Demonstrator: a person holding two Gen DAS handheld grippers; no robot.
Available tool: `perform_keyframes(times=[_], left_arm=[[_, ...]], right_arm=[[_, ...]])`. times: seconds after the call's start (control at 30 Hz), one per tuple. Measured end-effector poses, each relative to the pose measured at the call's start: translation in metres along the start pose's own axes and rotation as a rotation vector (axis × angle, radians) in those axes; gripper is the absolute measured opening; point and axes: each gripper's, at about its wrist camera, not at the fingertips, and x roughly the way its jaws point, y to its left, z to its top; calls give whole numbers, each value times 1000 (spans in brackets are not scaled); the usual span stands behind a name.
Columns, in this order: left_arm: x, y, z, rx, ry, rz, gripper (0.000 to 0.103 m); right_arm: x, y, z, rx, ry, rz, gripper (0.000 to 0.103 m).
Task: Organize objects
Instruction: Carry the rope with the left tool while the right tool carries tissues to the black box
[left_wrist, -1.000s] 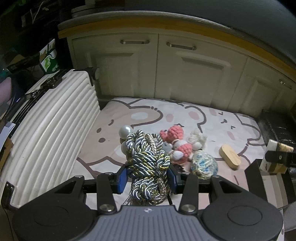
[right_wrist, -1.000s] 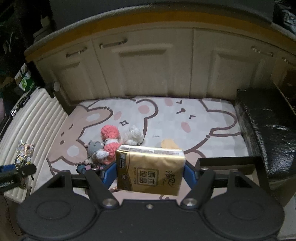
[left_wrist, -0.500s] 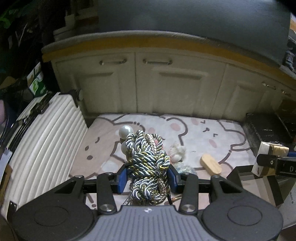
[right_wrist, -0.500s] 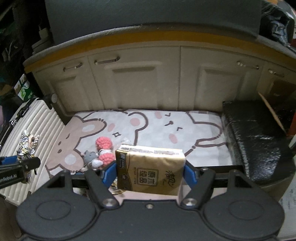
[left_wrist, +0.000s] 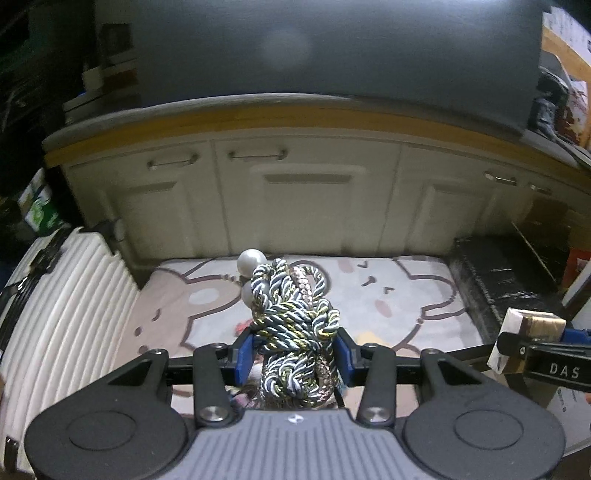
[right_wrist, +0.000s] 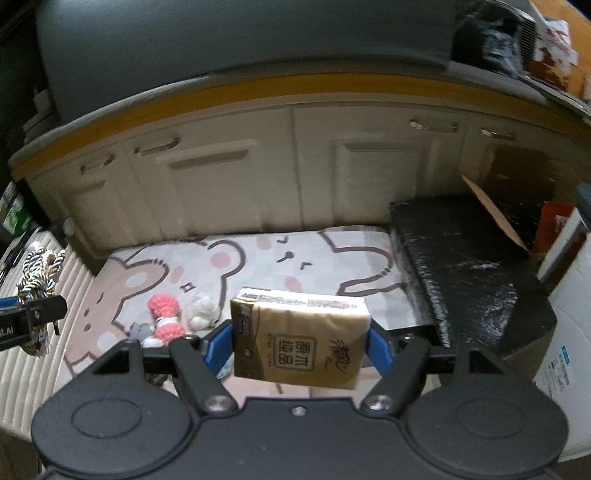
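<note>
Far left: white ribbed hard-shell suitcase (left_wrist: 66, 317) lying flat beside the bear-print mat (right_wrist: 258, 258). My left gripper (left_wrist: 294, 349) is pinching a knotted bundle of grey, white and gold twisted cord (left_wrist: 291, 325), pearl beads at its top, held up off the mat. On the mat: pink crochet doll (right_wrist: 166, 317), small white plush (right_wrist: 201, 310) touching it. My right gripper (right_wrist: 301, 345) clamps a gold plastic tissue pack (right_wrist: 301, 339), also airborne. Far right: black foil-wrapped block (right_wrist: 465, 266).

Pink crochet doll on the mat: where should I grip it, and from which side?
Both grippers are full now: left gripper holds the rope bundle, right gripper the tissue pack. Once free, come from above and pinch the pink crochet doll across its narrow middle; it lies flat.
</note>
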Motion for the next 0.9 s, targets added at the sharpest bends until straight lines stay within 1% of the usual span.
perform_keyframes(times=[0.17, 0.23, 0.27, 0.3, 0.47, 0.63, 0.9], left_arm=[[15, -27, 9, 37, 6, -63, 45], [23, -41, 11, 52, 13, -86, 45], [26, -46, 11, 34, 17, -84, 45], [31, -53, 12, 37, 25, -97, 45], [54, -86, 10, 49, 68, -152, 45], [78, -111, 3, 45, 119, -204, 45], [112, -137, -19, 26, 217, -267, 45]], right_arm=[[6, -23, -4, 49, 2, -55, 74], [11, -32, -8, 64, 19, -80, 74], [14, -37, -10, 72, 33, -93, 74], [18, -42, -12, 75, 44, -103, 74], [34, -63, -19, 110, 92, -129, 74], [49, -82, -25, 127, 125, -151, 74], [75, -112, -40, 172, 212, -194, 74]])
